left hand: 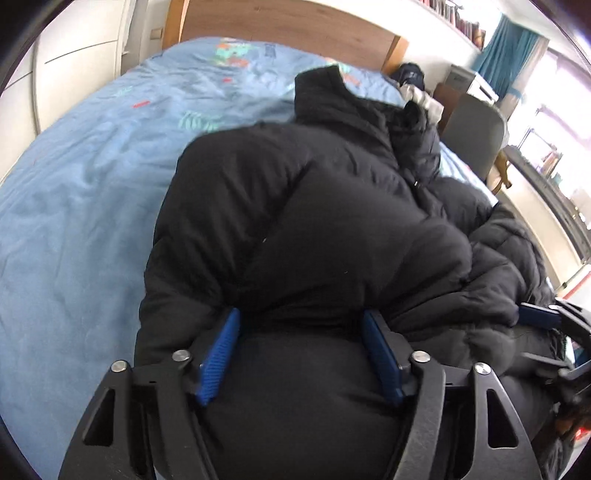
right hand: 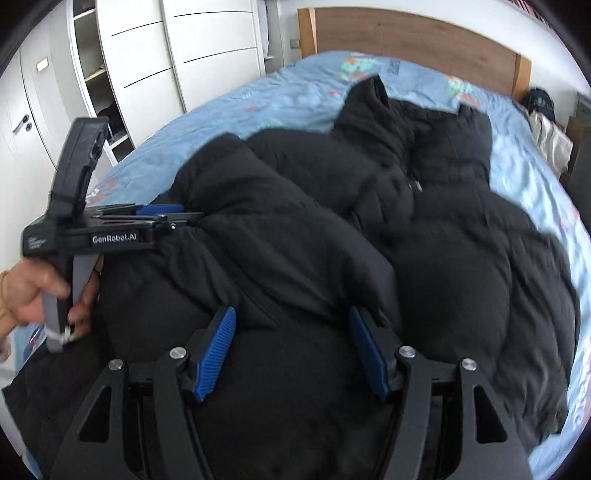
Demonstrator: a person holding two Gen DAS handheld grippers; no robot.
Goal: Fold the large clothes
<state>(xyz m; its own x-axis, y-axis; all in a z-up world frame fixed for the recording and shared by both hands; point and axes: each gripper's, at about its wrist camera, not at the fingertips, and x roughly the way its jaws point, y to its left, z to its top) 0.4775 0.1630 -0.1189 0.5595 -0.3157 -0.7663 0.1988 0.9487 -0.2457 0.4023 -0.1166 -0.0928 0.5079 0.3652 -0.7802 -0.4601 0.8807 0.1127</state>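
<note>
Grippers: left gripper [left hand: 301,325] & right gripper [right hand: 291,321] both w/ jaws apart, hovering over black puffer jacket [right hand: 332,229] on bed [left hand: 74,184]. Jacket prob. light, bulky, springy, slick; grip at hem/seams.

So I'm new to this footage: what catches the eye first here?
A big black puffer jacket sprawls over most of the blue bedspread, collar toward the wooden headboard. At its near hem, both blue-padded tongs stand open: the right tongs in front, the left tongs held in a hand.
</note>
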